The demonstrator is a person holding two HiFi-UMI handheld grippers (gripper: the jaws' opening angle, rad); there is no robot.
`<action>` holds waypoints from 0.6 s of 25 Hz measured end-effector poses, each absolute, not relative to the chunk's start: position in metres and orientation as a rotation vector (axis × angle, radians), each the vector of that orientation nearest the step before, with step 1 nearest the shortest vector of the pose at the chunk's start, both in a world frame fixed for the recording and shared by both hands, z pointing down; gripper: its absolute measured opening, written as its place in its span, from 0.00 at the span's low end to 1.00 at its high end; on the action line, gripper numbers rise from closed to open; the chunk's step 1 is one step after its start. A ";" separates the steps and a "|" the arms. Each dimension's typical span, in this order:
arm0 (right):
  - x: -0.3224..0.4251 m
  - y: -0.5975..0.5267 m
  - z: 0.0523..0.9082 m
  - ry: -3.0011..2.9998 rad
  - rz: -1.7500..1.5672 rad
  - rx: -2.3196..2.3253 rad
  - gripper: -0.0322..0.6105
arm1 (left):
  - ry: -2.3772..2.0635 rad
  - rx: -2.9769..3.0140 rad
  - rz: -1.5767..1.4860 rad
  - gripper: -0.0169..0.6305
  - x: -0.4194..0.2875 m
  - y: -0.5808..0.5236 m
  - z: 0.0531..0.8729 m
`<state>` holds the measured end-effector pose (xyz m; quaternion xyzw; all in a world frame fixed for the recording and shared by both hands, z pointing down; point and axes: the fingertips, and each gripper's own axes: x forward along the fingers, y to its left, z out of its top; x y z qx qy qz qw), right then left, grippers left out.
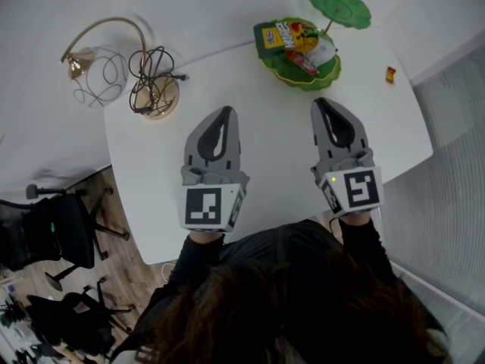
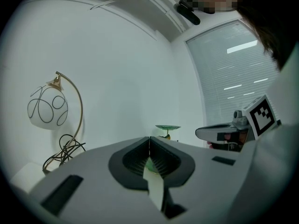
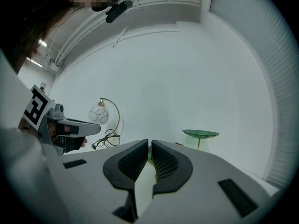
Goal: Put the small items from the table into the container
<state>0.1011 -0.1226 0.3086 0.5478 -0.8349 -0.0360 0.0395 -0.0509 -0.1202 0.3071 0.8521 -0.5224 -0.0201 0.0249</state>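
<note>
In the head view a green leaf-shaped container stands at the far side of the white table, holding several small packets. A small green leaf plate rises on a stem behind it and also shows in the left gripper view and the right gripper view. One small red and yellow item lies on the table to the container's right. My left gripper and right gripper lie side by side near the table's front, both shut and holding nothing, short of the container.
A gold arc lamp with a white globe and a coil of black cable sit at the table's far left corner. A black office chair stands on the floor to the left. White walls lie behind the table.
</note>
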 end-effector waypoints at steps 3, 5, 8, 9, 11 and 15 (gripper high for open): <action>0.109 -0.121 0.310 -2.512 -0.106 1.730 0.11 | -1.571 2.653 -0.064 0.03 -0.046 -0.120 0.310; 0.117 -0.119 0.312 -2.472 -0.100 1.768 0.11 | -1.538 2.665 -0.065 0.03 -0.043 -0.120 0.313; 0.137 -0.115 0.318 -2.394 -0.102 1.814 0.11 | -1.493 2.682 -0.042 0.03 -0.035 -0.119 0.321; 0.147 -0.114 0.319 -2.368 -0.101 1.833 0.11 | -1.478 2.692 -0.028 0.03 -0.031 -0.119 0.324; 0.169 -0.112 0.320 -2.320 -0.095 1.880 0.11 | -1.448 2.716 -0.001 0.03 -0.020 -0.119 0.328; 0.218 -0.114 0.326 -2.238 -0.038 1.947 0.11 | -1.382 2.765 0.009 0.03 0.006 -0.118 0.329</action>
